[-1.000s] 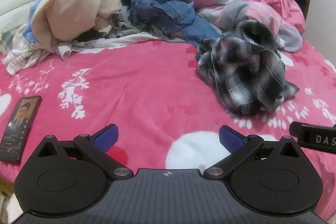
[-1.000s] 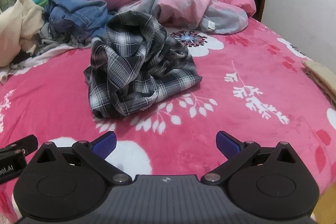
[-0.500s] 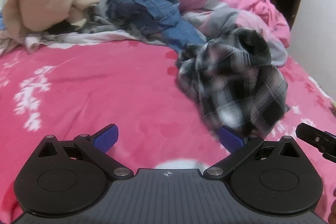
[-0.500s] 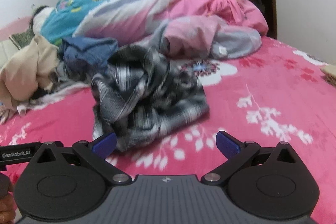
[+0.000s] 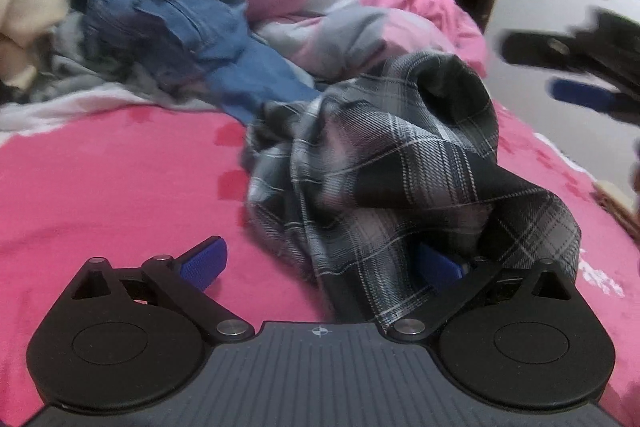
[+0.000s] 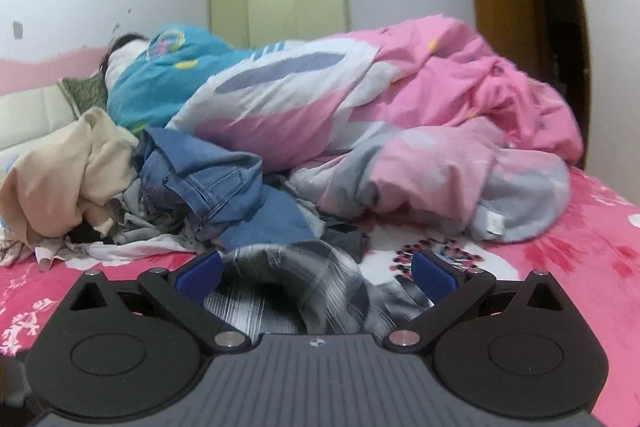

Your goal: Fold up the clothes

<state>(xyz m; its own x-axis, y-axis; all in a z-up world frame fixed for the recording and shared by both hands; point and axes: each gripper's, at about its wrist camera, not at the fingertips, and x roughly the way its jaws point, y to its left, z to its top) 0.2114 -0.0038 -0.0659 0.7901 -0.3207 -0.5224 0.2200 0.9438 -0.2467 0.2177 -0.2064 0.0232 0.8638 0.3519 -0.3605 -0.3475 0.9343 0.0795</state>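
One plaid shirt [image 5: 400, 179] lies between the tongs. Beyond it: one pair of jeans [image 6: 212, 187], one beige garment [image 6: 68, 183], one pink quilt [image 6: 400, 131].

Both grippers are hanging low with fingers spread wide, the left gripper [image 5: 320, 263] reaching forward while the right gripper [image 6: 316, 275] is sitting level off to its right.

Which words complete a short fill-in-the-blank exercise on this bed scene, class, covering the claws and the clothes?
1. Both the left claw and the right claw have their jaws ____.
2. The garment lying between both claws is the ____ shirt.
3. The denim garment is coloured ____.
4. The bedspread under the clothes is mainly ____.

Missing words: open; plaid; blue; pink
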